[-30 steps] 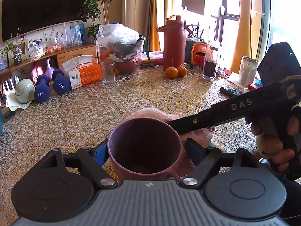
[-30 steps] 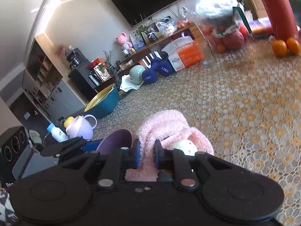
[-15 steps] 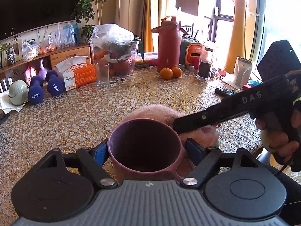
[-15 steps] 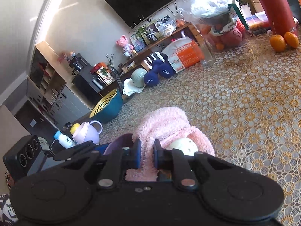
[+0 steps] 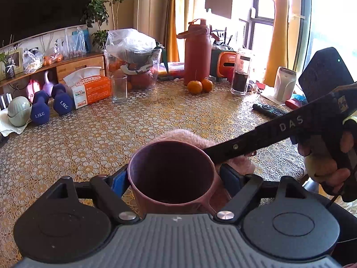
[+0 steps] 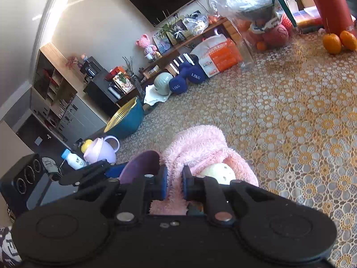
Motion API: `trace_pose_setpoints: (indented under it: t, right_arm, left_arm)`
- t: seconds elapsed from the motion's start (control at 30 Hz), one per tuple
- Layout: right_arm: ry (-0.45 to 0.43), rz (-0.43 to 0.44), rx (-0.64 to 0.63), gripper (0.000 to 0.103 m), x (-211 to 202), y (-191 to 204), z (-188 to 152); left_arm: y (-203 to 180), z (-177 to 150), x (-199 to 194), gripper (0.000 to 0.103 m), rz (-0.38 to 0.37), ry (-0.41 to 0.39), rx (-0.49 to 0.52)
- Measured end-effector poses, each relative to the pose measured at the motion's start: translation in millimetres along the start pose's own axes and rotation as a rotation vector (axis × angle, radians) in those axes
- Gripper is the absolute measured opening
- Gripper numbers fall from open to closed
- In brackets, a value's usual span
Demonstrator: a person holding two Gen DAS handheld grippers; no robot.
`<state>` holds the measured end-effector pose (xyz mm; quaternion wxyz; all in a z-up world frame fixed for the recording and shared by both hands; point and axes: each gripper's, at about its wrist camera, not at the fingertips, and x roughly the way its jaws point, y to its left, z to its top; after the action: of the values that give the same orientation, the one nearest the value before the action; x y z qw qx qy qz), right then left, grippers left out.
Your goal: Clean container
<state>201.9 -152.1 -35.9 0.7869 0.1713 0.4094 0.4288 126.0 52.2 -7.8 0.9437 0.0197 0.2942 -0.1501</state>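
Compared with one second ago, the left hand-held gripper holds the purple cup in the same position between its blue pads, with no visible change in grip. The right hand-held gripper remains clamped on the pink fluffy cloth. In the right wrist view the table pattern and background items sit slightly lower and further right than before, so the camera has shifted a little. In the left wrist view the right tool's black arm marked "DAS" crosses at much the same angle, its tip at the cup's right rim.

Hidden or unclear: the cup's base and handle are cut off behind the left gripper body. The cup interior is dark; its contents cannot be made out. Most of the cloth lies behind the cup in the left view. A pale round object is partly wrapped in the cloth; its identity cannot be determined. The person's hand on the right tool is cut off at the frame edge.

Counts: one cup, one cloth, two oranges, two blue dumbbells, one red flask, one tissue box, one empty glass, one remote control.

The cup is held just above the table, touching the cloth at its right side.
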Motion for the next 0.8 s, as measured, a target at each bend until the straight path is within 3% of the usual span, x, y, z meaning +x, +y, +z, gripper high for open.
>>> trace_pose_setpoints:
  t: [0.17,0.33,0.53,0.8]
  right_arm:
    - [0.034,-0.029,-0.02,0.013,9.2,-2.0,-8.9]
    - [0.075,-0.155,-0.209,0.013,10.6,20.1,-19.0]
    - [0.051,-0.359,-0.385,0.013,-10.4,31.6,-29.6]
    - [-0.058,-0.178,-0.267,0.011,-33.4,40.6,-3.1]
  left_arm:
    - [-1.8,1.8,1.4,0.085,-0.005,0.003,0.02]
    - [-0.3,1.5,0.1,0.085,-0.013,0.012,0.015]
    - [5.8,-2.6,-6.9,0.085,-0.019,0.021,0.031]
    - [3.4,-8.1,-13.2,0.084,-0.02,0.004,0.057]
